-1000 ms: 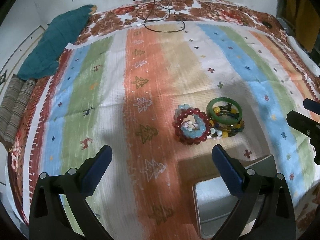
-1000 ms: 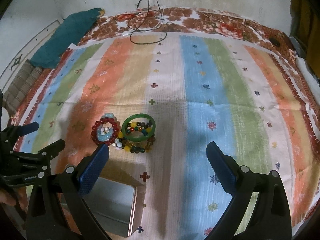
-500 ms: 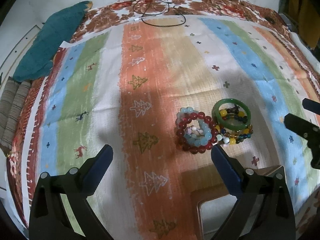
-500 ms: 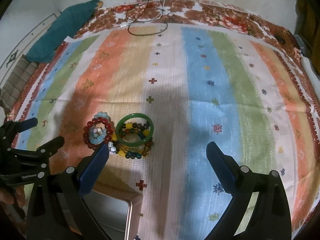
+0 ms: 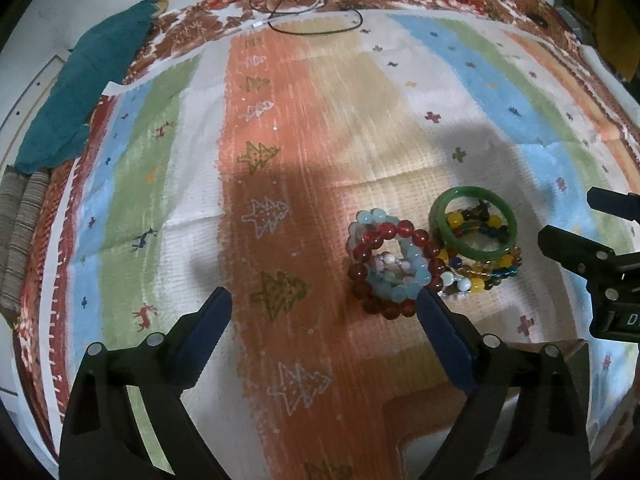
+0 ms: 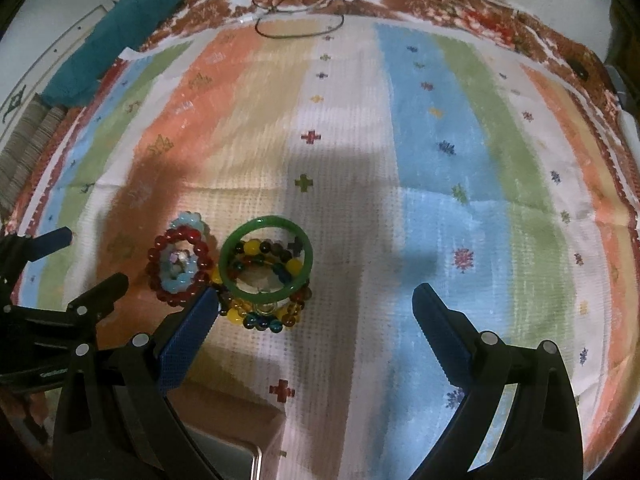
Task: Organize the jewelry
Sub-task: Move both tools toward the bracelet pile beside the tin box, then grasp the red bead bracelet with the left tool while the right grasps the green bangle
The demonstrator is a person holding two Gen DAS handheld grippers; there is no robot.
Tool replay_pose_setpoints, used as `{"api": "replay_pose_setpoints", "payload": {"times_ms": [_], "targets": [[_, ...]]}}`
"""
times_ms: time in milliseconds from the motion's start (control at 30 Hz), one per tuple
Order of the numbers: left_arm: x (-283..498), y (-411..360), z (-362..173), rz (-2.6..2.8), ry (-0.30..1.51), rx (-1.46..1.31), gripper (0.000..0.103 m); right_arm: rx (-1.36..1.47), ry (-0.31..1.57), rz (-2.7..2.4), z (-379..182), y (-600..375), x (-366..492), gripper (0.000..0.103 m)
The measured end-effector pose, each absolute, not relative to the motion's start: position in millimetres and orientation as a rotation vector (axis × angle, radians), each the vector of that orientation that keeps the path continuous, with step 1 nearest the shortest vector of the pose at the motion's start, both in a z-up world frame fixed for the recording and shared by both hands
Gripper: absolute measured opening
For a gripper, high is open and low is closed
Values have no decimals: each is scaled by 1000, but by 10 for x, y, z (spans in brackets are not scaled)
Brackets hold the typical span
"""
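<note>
Fingers of the left gripper (image 5: 324,312) stand wide with nothing between them, closing slightly; the right gripper (image 6: 316,308) gapes wide, empty. Beyond them, near the striped cloth's (image 6: 420,120) near edge, beaded bracelets (image 5: 390,266) touch a green bangle (image 6: 266,260).

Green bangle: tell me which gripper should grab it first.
Right, probably. The green bangle lies just ahead of the right gripper, near its left finger; the left gripper, its jaws closing on nothing, faces the red bead bracelet instead.
</note>
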State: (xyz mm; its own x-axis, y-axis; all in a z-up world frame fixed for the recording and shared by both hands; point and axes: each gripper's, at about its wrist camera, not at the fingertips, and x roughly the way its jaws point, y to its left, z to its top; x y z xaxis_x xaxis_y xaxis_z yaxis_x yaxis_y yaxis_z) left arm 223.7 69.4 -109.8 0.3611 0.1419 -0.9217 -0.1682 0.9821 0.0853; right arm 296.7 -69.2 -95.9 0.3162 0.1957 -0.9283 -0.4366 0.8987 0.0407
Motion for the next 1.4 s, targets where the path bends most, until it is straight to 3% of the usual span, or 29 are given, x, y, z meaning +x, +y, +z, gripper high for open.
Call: {"api": "replay_pose_setpoints", "payload": {"times_ms": [467, 867, 1100, 1267, 1400], "targets": [[2449, 745, -1356, 168, 1239, -87, 81, -242, 1224, 419, -1109, -547, 3183, 98], [2594, 748, -1478, 135, 1254, -120, 58, -254, 1275, 419, -1291, -464, 3309, 61], [2662, 733, -1553, 121, 1273, -122, 34, -269, 1302, 439, -1389, -397, 3340, 27], [2678, 708, -1567, 104, 1276, -131, 15, -278, 1304, 450, -1406, -366, 3328, 17], [2682, 680, -1560, 108, 1274, -121, 14, -284, 1304, 464, -1416, -347, 3304, 10]]}}
